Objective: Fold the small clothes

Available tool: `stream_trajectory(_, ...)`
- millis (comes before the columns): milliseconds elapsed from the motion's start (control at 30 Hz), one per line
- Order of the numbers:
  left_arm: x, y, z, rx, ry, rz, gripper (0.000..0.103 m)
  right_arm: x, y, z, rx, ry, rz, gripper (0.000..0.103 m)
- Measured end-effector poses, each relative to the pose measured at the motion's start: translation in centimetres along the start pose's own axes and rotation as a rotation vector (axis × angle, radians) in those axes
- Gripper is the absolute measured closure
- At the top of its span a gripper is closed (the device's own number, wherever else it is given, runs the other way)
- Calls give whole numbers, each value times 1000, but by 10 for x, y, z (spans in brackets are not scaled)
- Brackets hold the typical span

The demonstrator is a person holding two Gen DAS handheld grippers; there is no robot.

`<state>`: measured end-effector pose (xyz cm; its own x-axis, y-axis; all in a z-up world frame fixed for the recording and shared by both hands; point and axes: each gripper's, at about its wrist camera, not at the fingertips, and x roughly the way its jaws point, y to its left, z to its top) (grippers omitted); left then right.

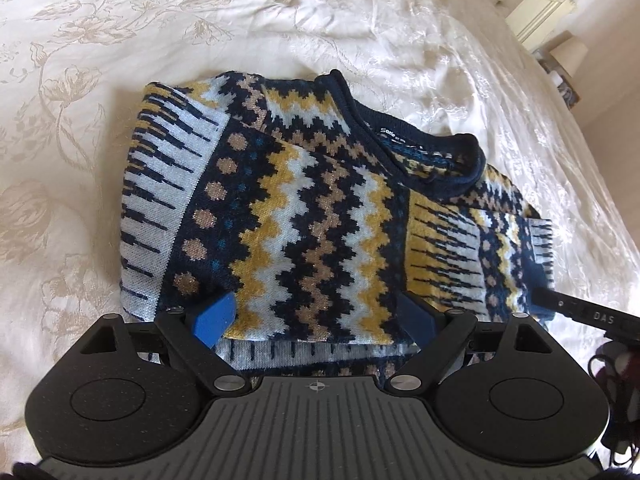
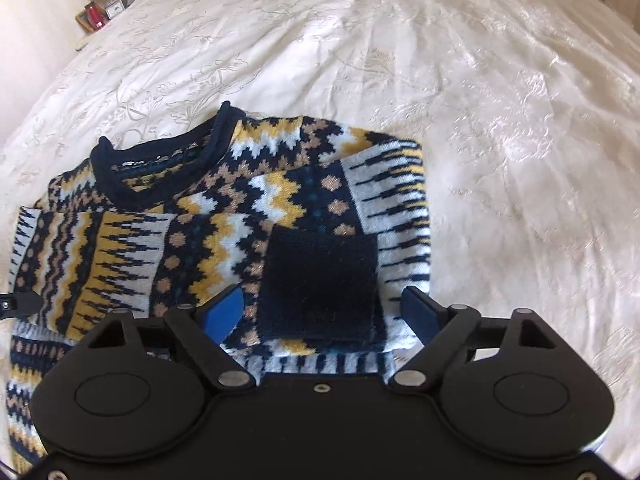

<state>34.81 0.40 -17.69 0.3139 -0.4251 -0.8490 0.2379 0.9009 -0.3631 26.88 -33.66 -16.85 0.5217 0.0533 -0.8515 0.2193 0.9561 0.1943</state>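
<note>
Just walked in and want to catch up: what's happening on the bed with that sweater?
A person holding two grippers is folding a patterned knit sweater on a cream bedspread. Both sleeves are already folded in over the body, and the navy cuff lies on top. The left gripper and right gripper are both open over the sweater's near edge, gripping nothing. The collar lies at the far end.

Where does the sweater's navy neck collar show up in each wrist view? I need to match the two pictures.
Left wrist view: the navy collar lies right of centre, in the upper middle, with the white-lettered label inside it.
Right wrist view: the collar lies left of centre, in the upper middle.
Shared landmark: the cream embroidered bedspread under the sweater.
</note>
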Motion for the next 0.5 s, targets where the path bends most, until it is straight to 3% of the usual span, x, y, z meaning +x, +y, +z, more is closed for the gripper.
stream_trajectory(300,-13,0,-1,33,-27,26,15,10,-19,6,111,4,38,19)
stream_trajectory(400,-15,1,-1,34,-33,34,15,15,-20,10,98,14,31,32)
stream_trajectory(500,-18,1,0,34,-45,44,15,13,-21,12,97,9,43,59)
